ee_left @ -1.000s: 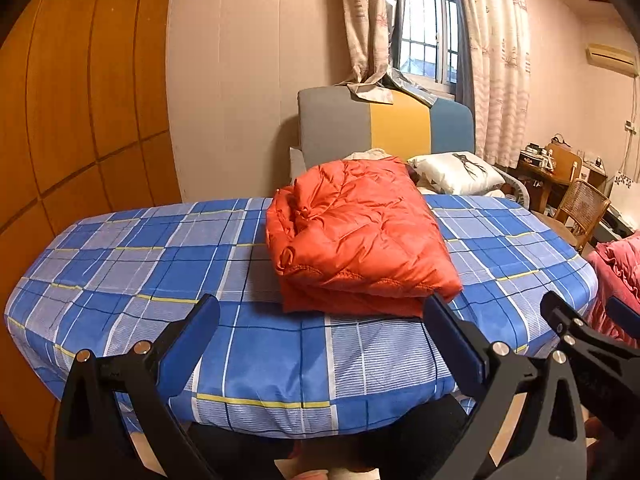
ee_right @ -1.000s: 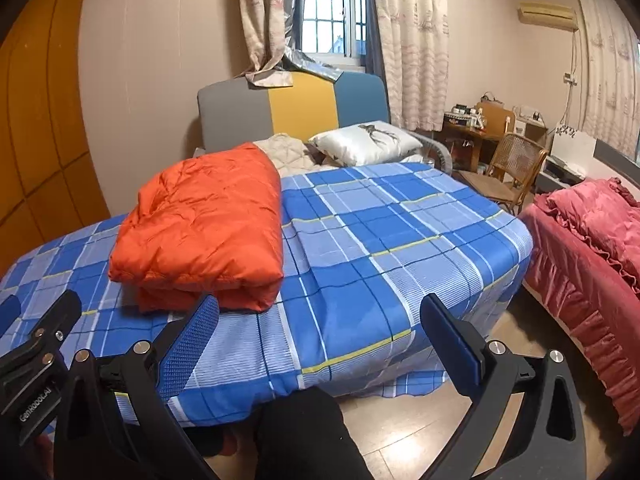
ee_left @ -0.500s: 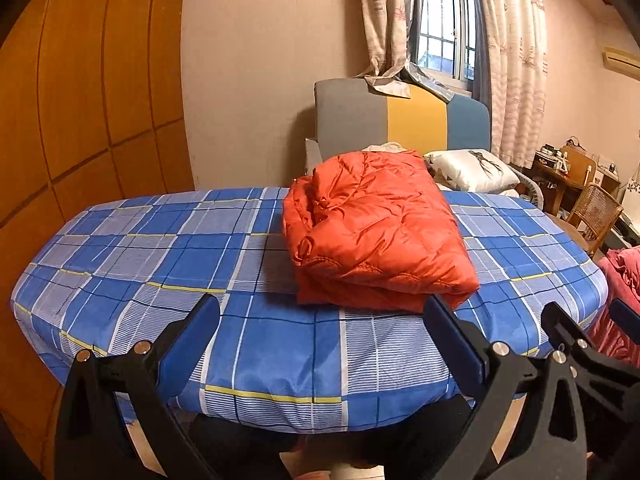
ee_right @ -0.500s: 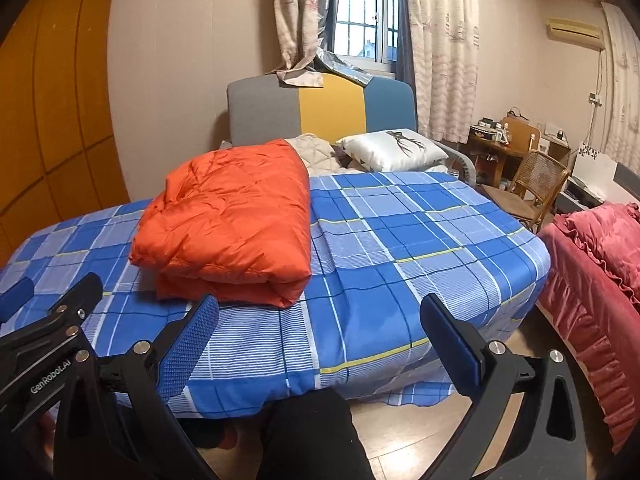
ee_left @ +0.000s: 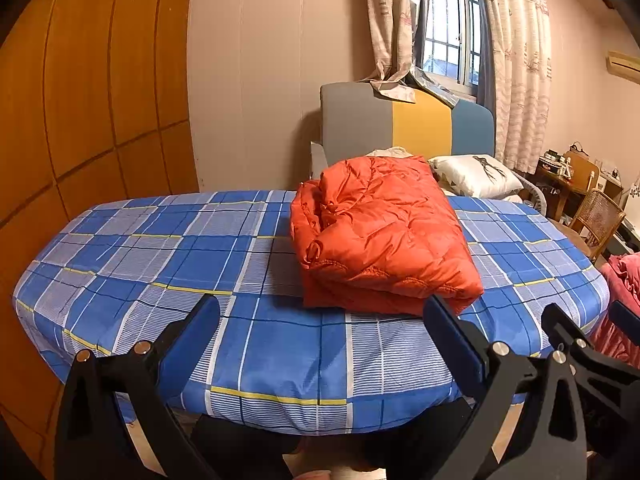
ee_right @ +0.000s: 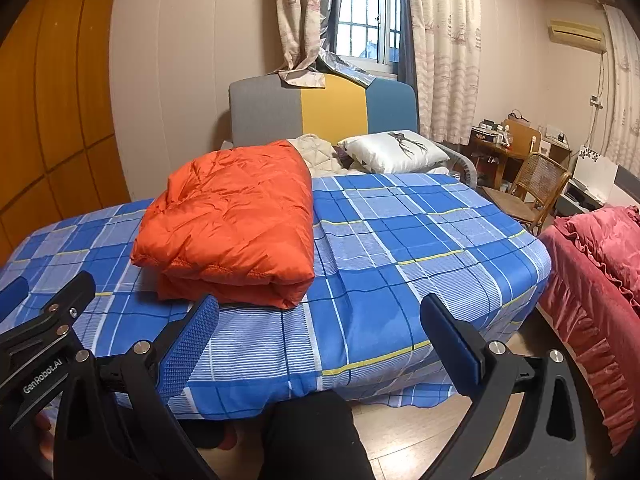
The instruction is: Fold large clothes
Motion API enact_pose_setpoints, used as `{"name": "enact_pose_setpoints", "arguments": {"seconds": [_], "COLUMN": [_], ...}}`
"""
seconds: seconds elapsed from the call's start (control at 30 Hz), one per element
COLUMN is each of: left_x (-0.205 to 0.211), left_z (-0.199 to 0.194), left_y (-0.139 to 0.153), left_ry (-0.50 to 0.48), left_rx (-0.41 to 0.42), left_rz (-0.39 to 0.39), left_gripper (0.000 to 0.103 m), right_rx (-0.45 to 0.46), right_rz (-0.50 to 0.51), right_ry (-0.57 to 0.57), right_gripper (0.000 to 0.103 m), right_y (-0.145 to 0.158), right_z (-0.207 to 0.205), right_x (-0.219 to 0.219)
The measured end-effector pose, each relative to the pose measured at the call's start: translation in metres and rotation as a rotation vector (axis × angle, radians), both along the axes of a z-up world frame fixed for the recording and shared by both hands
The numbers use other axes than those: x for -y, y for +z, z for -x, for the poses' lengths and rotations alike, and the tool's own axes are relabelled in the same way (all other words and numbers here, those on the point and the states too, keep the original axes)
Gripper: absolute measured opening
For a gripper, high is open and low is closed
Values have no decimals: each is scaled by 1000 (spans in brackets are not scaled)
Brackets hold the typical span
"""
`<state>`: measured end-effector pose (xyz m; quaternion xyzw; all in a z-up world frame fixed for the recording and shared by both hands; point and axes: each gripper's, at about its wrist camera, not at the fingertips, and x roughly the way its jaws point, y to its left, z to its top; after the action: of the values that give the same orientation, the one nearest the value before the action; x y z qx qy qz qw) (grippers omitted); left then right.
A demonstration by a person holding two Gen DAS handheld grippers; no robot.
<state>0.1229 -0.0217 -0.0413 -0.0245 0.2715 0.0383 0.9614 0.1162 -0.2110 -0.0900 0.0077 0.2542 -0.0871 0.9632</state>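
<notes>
An orange padded jacket (ee_left: 380, 236) lies folded into a thick rectangle on the blue checked bed (ee_left: 160, 264). It also shows in the right wrist view (ee_right: 236, 224), left of the bed's middle (ee_right: 400, 240). My left gripper (ee_left: 320, 320) is open and empty, held back from the bed's near edge. My right gripper (ee_right: 320, 320) is open and empty too, above the floor in front of the bed. Neither touches the jacket. The left gripper's body shows at the lower left of the right wrist view (ee_right: 44, 344).
A white pillow (ee_right: 396, 152) and a grey, yellow and blue headboard (ee_right: 320, 112) stand at the far end. A wooden wardrobe (ee_left: 80, 100) is on the left. A red-covered bed (ee_right: 600, 272), a cane chair (ee_right: 532, 188) and a cluttered desk (ee_right: 504, 136) are on the right.
Both grippers have drawn back and risen a little, so the bed and jacket look slightly farther. The jacket has not moved. Both grippers stay open.
</notes>
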Motion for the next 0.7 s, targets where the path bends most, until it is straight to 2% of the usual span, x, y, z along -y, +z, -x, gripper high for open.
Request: {"name": "enact_pose_setpoints", "arguments": {"seconds": [0.7], "left_x": [-4], "left_z": [0], "left_y": [-2], "left_ry": [14], "left_rx": [3], "left_rz": [-4], "left_gripper": [101], "right_rx": [-9], "right_rz": [-3], "right_ry": [3], "right_gripper": [100], "right_y": [-6], "right_z": [-1], "right_x": [1]}}
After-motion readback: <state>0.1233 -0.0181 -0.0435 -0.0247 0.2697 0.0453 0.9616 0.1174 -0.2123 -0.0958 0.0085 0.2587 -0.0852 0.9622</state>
